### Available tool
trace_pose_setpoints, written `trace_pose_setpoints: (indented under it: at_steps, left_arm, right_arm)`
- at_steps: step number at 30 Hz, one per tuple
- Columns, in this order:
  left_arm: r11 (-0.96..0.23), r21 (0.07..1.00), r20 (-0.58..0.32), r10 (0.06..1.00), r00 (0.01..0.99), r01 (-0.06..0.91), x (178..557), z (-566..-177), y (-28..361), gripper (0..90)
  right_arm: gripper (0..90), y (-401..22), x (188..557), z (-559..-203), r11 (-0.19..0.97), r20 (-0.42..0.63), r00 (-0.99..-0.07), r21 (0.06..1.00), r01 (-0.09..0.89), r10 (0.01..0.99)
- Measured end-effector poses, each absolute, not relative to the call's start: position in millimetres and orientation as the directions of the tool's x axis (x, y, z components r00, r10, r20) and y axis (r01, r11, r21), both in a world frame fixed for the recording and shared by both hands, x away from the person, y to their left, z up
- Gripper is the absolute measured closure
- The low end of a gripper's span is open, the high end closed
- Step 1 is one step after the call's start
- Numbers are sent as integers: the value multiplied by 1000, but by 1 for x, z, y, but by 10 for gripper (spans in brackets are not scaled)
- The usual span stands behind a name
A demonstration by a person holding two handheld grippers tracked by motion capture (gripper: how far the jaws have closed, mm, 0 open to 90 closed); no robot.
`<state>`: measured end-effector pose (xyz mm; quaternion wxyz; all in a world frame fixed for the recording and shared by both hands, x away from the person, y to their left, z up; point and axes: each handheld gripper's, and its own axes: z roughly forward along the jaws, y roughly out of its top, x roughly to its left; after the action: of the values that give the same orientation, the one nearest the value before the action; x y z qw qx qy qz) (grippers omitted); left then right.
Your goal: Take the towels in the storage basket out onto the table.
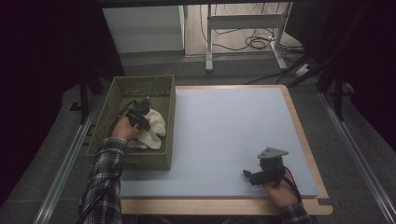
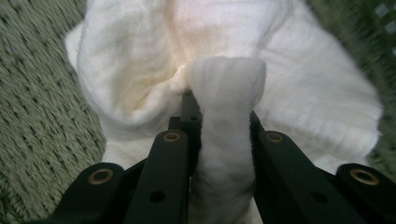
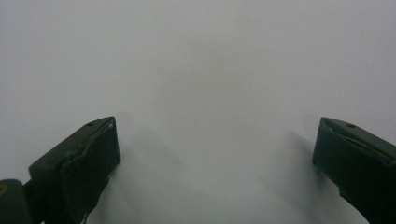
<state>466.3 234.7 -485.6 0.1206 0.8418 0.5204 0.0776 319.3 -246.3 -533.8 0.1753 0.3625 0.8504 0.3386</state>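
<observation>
Dim room, pale blue desk (image 1: 224, 135): my left hand-held gripper (image 2: 219, 121) pinches the white cloth (image 2: 140, 70) inside the green woven basket (image 1: 169, 112); lifting out remains; right hand-held gripper (image 3: 215, 154) idles open.

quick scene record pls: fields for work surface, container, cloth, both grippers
surface: blue-grey mat on a wooden table
container: green woven basket, at the mat's left edge
cloth: white cloth, bunched inside the basket
left gripper: in the basket, jaws shut on a fold of the cloth
right gripper: over bare mat near the front right, jaws open, nothing between them
</observation>
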Motion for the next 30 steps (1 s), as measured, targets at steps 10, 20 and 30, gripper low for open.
trace_pose_setpoints:
  at_steps: [10,20,30]
  left_arm:
    - [-354,440,-76,901,427,825,451,-456,254,796]
    - [-304,557,-118,892,436,773,432,-430,270,795]
    - [-277,630,-138,880,455,726,418,-407,278,795]
  right_arm:
    - [7,-246,319,-534,508,-53,-676,703,498,735]
    - [6,-246,319,-534,506,-52,-674,703,499,737]
    - [7,-246,319,-534,506,-51,-674,703,499,737]
